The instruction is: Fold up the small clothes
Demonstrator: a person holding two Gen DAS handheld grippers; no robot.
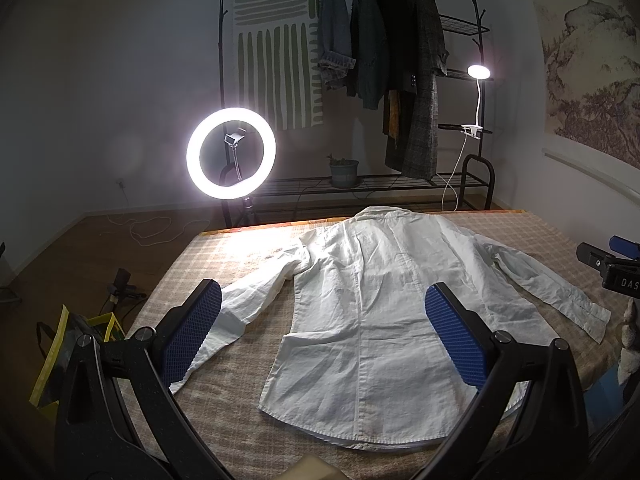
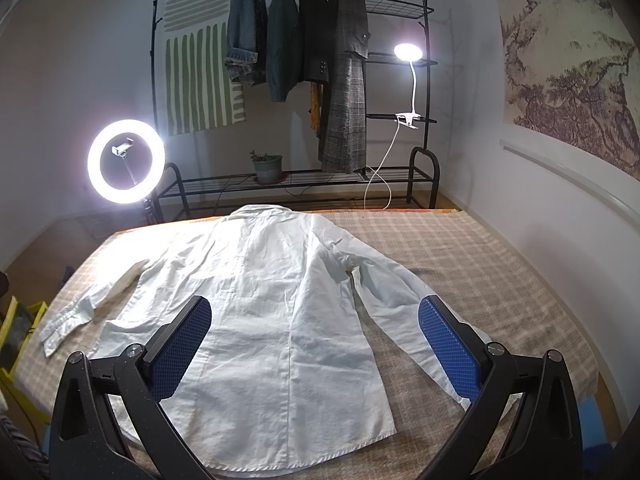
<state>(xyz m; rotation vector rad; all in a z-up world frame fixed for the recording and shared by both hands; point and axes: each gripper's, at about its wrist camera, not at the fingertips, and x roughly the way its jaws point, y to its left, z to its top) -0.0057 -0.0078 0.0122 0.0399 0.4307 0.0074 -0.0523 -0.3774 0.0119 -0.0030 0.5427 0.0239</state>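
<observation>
A white long-sleeved shirt [image 1: 360, 292] [image 2: 272, 304] lies flat, back side up, on a checked beige cloth, collar at the far edge and both sleeves spread outward. My left gripper [image 1: 322, 300] hovers open above the hem's left part, blue pads wide apart, holding nothing. My right gripper [image 2: 316, 312] hangs open over the shirt's lower right, between the body and the right sleeve [image 2: 404, 300]. In the left wrist view part of the right gripper's body [image 1: 616, 268] shows at the right edge. The left sleeve cuff [image 2: 60, 328] rests near the cloth's left edge.
The checked cloth [image 2: 480, 264] covers a low surface. Behind it stand a lit ring light [image 1: 231, 153], a black clothes rack [image 1: 400, 60] with hanging jackets, a clip lamp [image 1: 478, 72] and a potted plant [image 1: 343, 172]. A yellow-edged bag [image 1: 76, 344] sits at the left on the floor.
</observation>
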